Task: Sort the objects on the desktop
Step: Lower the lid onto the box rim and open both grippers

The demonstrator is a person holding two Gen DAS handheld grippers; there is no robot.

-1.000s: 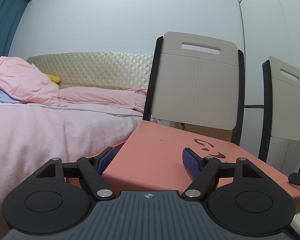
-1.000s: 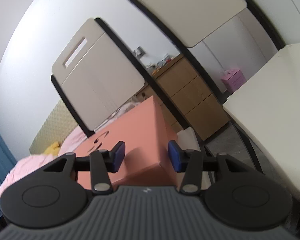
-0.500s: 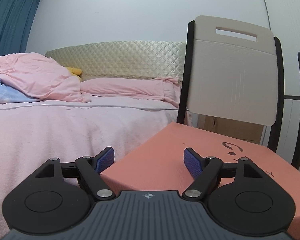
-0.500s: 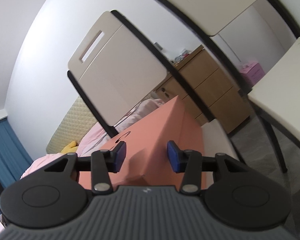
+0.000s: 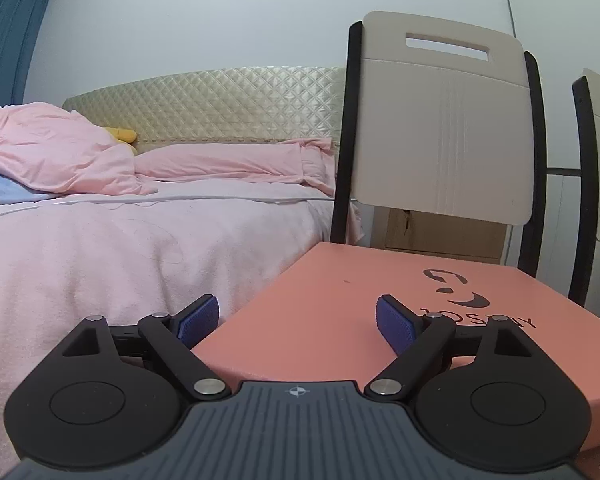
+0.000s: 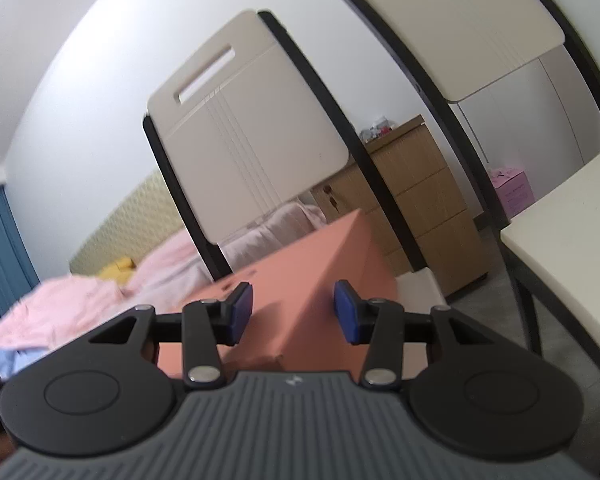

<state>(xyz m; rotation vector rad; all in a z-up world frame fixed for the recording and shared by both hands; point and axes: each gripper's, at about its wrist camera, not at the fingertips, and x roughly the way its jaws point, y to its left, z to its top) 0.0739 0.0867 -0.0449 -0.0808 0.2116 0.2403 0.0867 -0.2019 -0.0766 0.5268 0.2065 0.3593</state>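
Observation:
A large salmon-pink box (image 5: 380,312) with a black logo on its lid fills the lower right of the left wrist view. My left gripper (image 5: 298,320) clamps its near left corner, one blue pad on each side. In the right wrist view the same box (image 6: 312,276) is seen edge-on, and my right gripper (image 6: 293,312) clamps its near corner between its blue pads. The box is held up in the air, level with the chair backs.
A beige chair with a black frame (image 5: 440,120) stands right behind the box, with a second chair (image 5: 598,160) to its right. A bed with pink bedding (image 5: 120,240) lies to the left. A wooden drawer unit (image 6: 420,208) and a white table (image 6: 572,220) are on the right.
Both grippers have swung with the box. The chair and bed have shifted in the left view, and the right view has tilted and dropped a little. The grips have not changed.

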